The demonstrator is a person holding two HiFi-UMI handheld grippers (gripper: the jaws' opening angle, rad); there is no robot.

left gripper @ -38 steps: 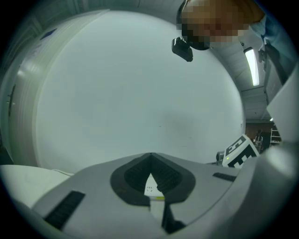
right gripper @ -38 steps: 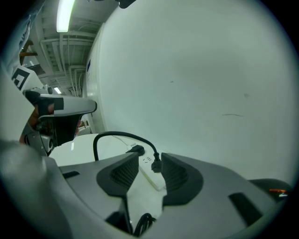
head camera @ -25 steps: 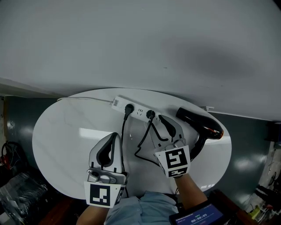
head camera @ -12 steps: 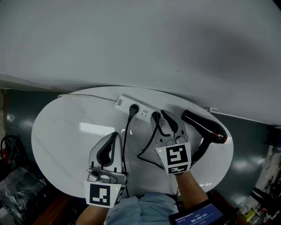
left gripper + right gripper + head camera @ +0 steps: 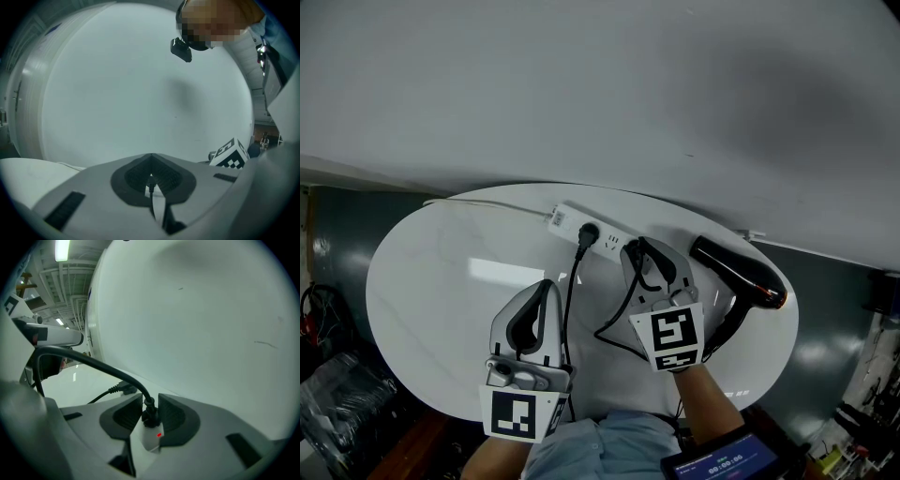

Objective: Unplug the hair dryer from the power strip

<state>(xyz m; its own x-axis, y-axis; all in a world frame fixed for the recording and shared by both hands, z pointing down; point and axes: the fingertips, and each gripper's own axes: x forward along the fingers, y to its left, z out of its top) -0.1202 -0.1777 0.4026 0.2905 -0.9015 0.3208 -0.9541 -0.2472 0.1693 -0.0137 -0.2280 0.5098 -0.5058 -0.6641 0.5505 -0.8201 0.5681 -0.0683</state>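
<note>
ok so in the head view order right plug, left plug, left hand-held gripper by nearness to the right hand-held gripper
1. right plug, in the power strip, between the right hand-held gripper's jaws.
2. left plug, farther left on the strip.
3. left hand-held gripper, lower left, toward the person.

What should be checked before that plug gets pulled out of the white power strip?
1. Right tool on the plug: ok, pads appear to touch both sides.
2. Plug is the hair dryer's: cannot tell, its cord runs under the tool.
3. Power strip steadied: not ok, the shut left tool is away from it.
4. Strip off: not ok, red light glows.
5. Neighbouring plug clear of the tool: ok.
</note>
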